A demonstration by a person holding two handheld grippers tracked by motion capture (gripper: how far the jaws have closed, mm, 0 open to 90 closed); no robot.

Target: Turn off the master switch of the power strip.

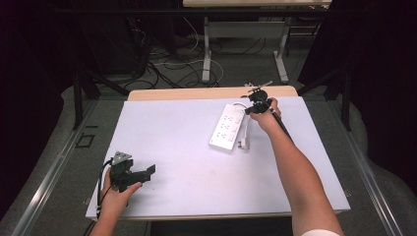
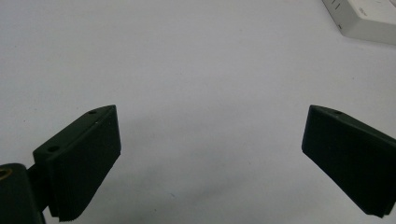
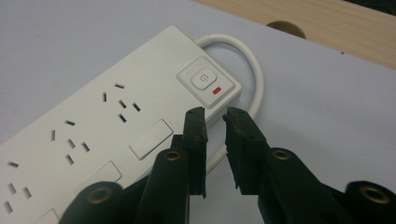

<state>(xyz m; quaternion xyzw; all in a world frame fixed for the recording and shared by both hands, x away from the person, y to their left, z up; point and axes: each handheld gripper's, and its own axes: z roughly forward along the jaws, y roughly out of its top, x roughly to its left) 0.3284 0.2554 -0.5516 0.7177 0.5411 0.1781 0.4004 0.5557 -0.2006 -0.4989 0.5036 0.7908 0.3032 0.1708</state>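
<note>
The power strip (image 3: 107,126) is lying on the table (image 1: 172,142), and its switch (image 3: 204,78) is being approached by the right gripper (image 3: 215,116), jaws nearly closed on nothing. A downward press on that switch is probably being called for next. The left gripper (image 2: 210,140) is being held wide open and empty, well apart from the strip.

Overhead cam; two close gripper cams

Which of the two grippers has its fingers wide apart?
The left gripper, resting near the table's front edge. The right gripper, beside the power strip, has fingers nearly together, nothing between them.
</note>
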